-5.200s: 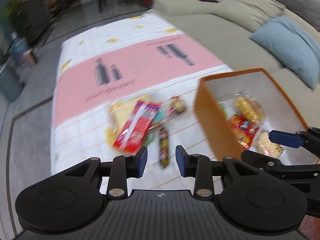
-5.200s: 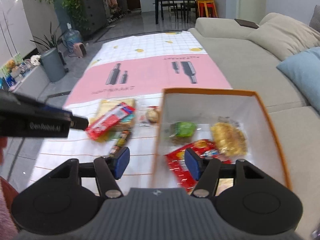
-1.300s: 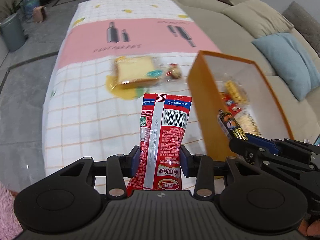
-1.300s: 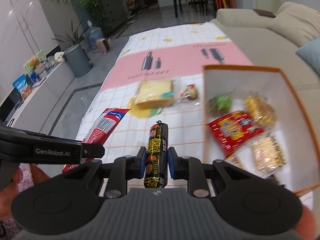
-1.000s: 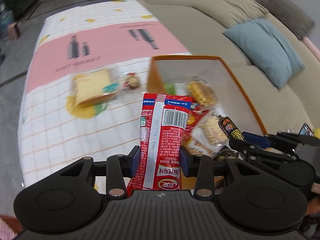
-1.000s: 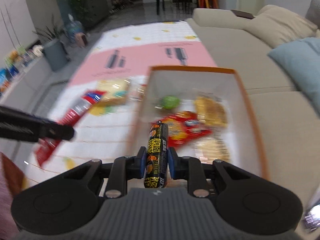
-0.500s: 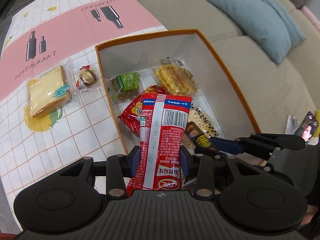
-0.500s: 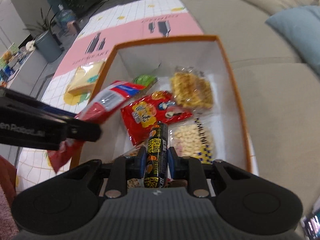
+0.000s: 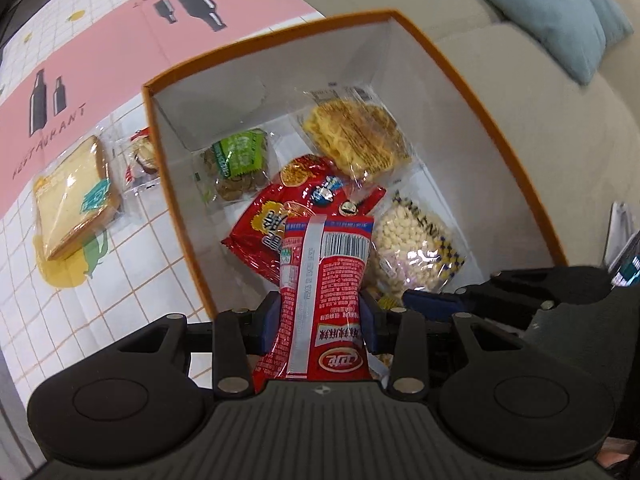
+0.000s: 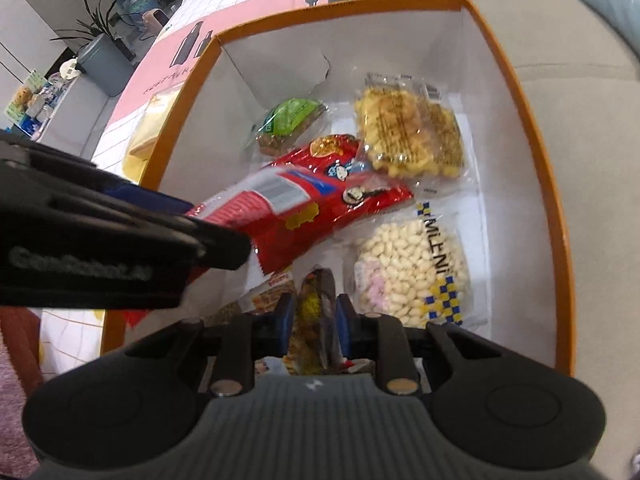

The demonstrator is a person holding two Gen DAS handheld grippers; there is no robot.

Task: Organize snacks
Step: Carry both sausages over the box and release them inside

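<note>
My left gripper [image 9: 320, 314] is shut on a long red snack packet [image 9: 324, 280], held upright over the near part of the orange box [image 9: 176, 208]. My right gripper [image 10: 315, 316] is shut on a dark sausage stick [image 10: 316, 308], pointing down into the same orange box [image 10: 536, 152] near its front. Inside lie a red chip bag [image 9: 272, 216], a green packet [image 9: 238, 160], a yellow noodle cake [image 9: 356, 140] and a bag of white puffs [image 9: 416, 252]. The left gripper and its red packet [image 10: 256, 196] cross the right wrist view from the left.
A wrapped slice of bread [image 9: 72, 196] and a small wrapped cake [image 9: 140, 156] lie on the checked cloth left of the box. A beige sofa [image 9: 520, 60] with a blue cushion [image 9: 560, 4] lies to the right. A phone [image 9: 624, 256] sits at the right edge.
Both grippers have come from over the cloth to over the box and have sunk and tipped down into it, each keeping its snack. The box now fills both views.
</note>
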